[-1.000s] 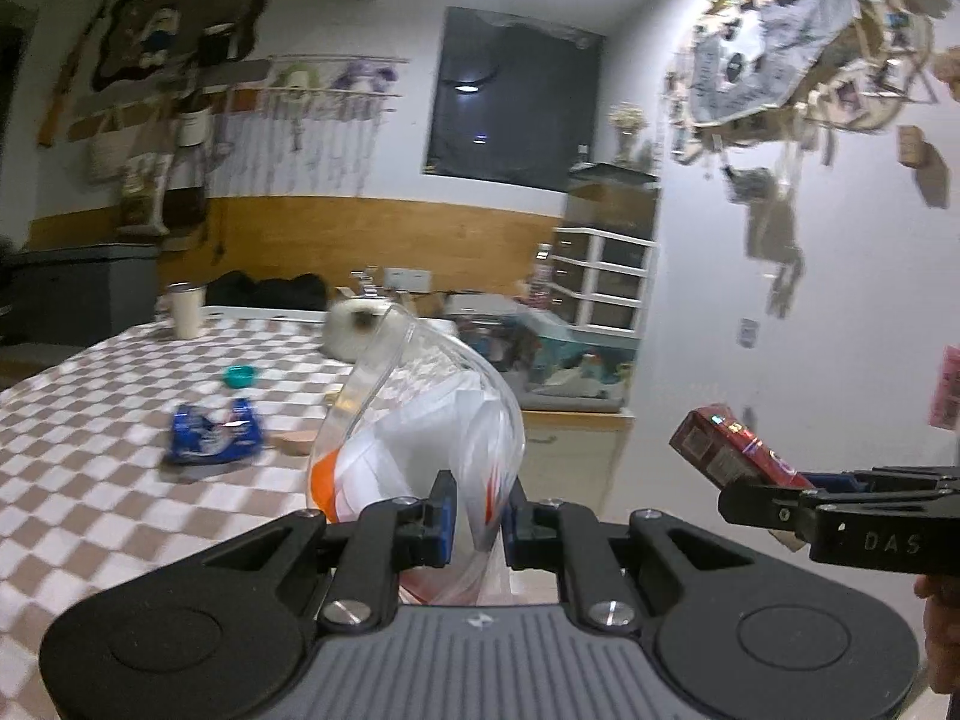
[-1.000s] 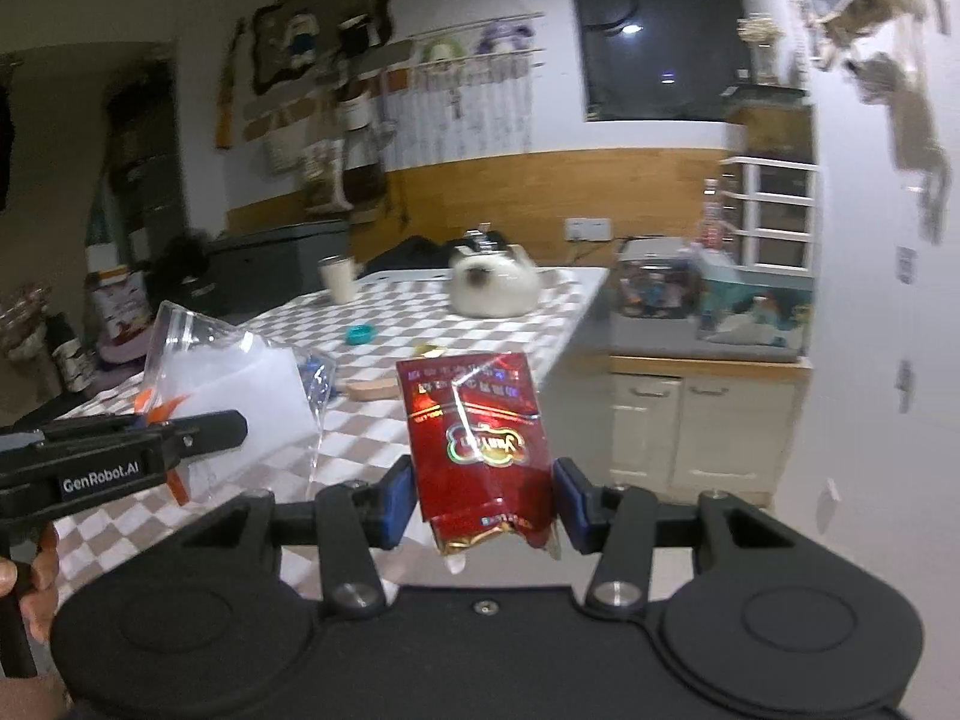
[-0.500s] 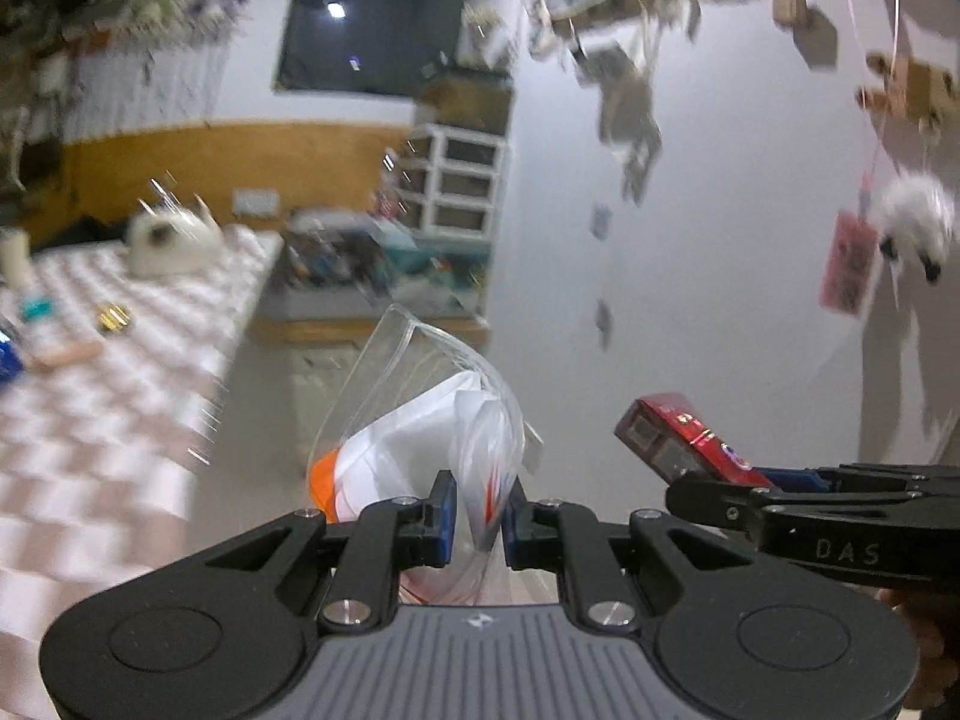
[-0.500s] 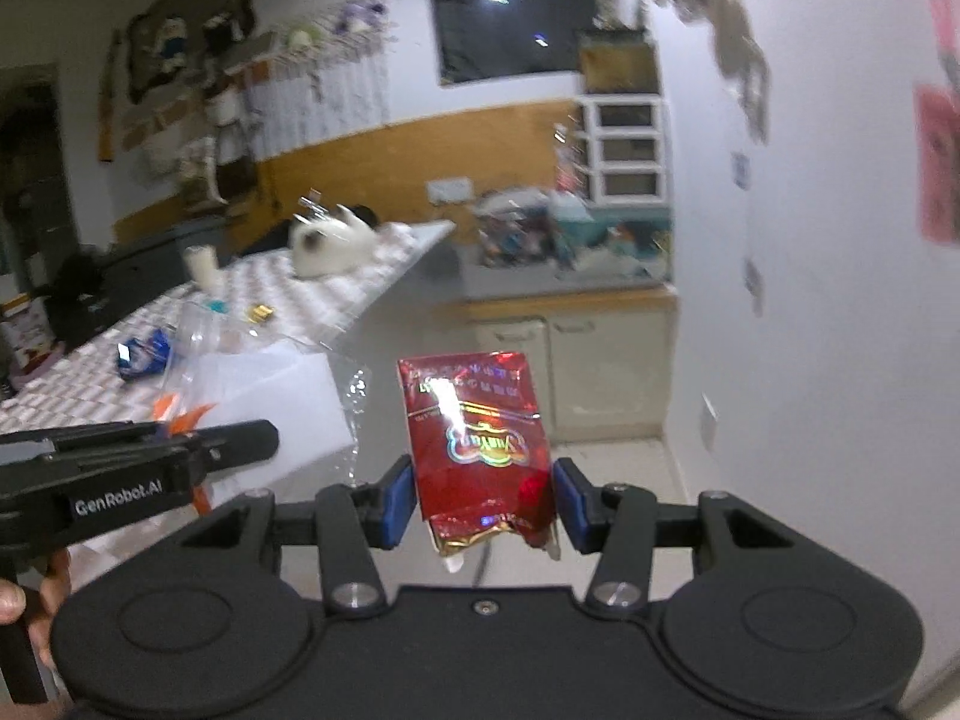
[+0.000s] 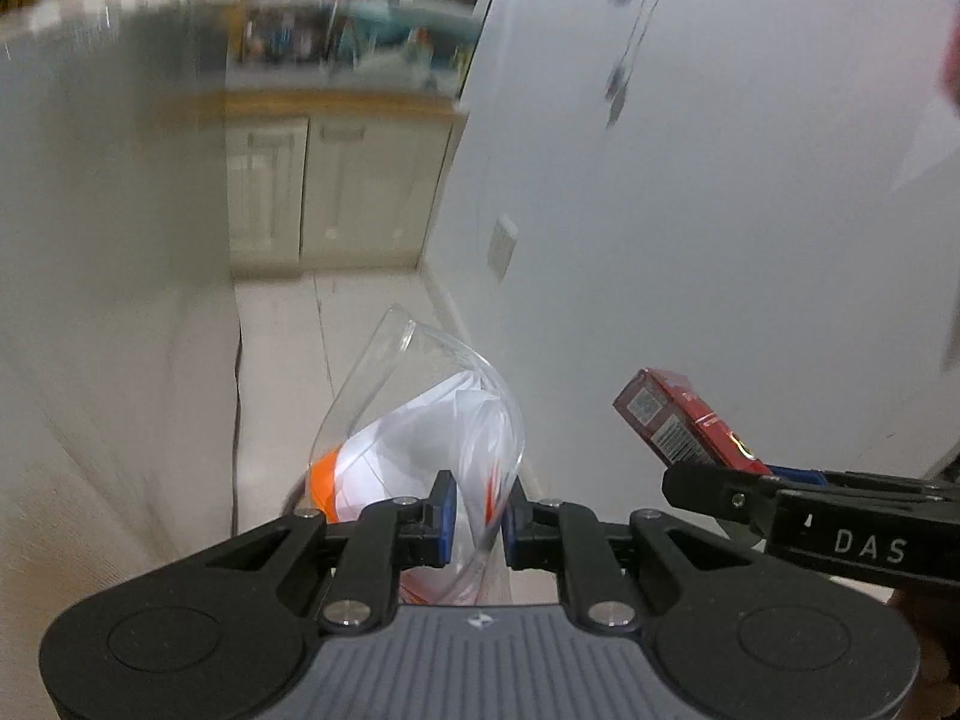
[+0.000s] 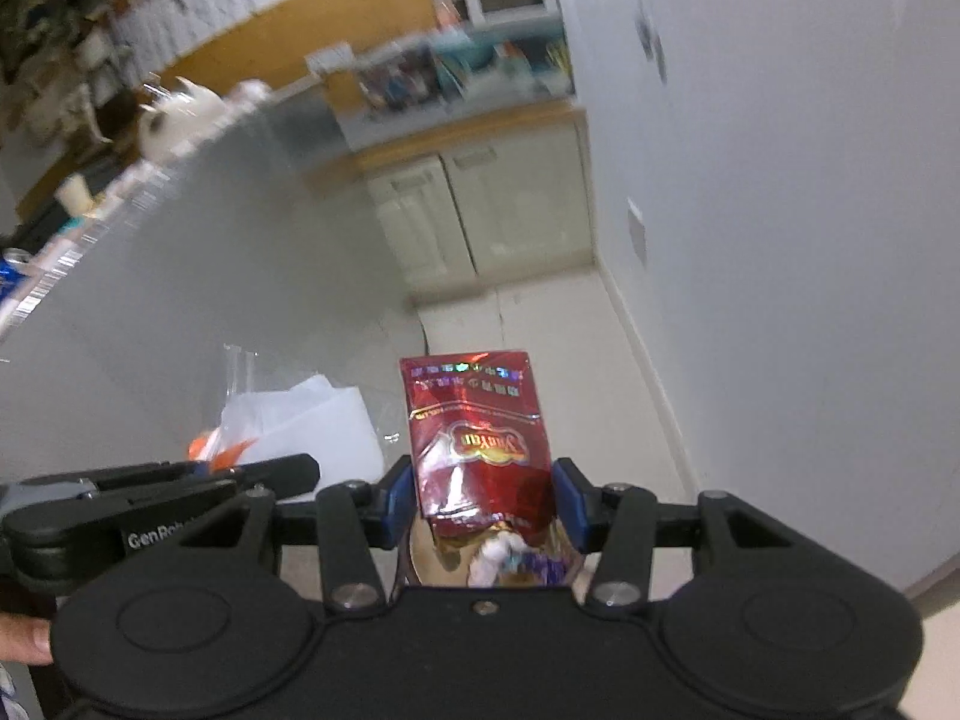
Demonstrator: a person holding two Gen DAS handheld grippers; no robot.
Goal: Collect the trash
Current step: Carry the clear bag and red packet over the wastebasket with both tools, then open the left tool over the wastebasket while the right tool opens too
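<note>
The left gripper (image 5: pixel 478 516) is clamped on a clear plastic bag (image 5: pixel 420 420) holding white paper with orange marks, its mouth gaping upward. Just beside it, the right gripper (image 6: pixel 483 501) pinches a red foil snack packet (image 6: pixel 477 444), torn at its lower end. Both hang above the pale floor (image 6: pixel 558 330) near the white wall (image 5: pixel 720 210), before cream cabinets (image 5: pixel 300 192).

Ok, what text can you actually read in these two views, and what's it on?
"DAS": side of the right gripper, left wrist view.
"GenRob", then cut off: side of the left gripper, right wrist view.
Red packet: logo upside down, small print and barcode too blurred to read.
</note>
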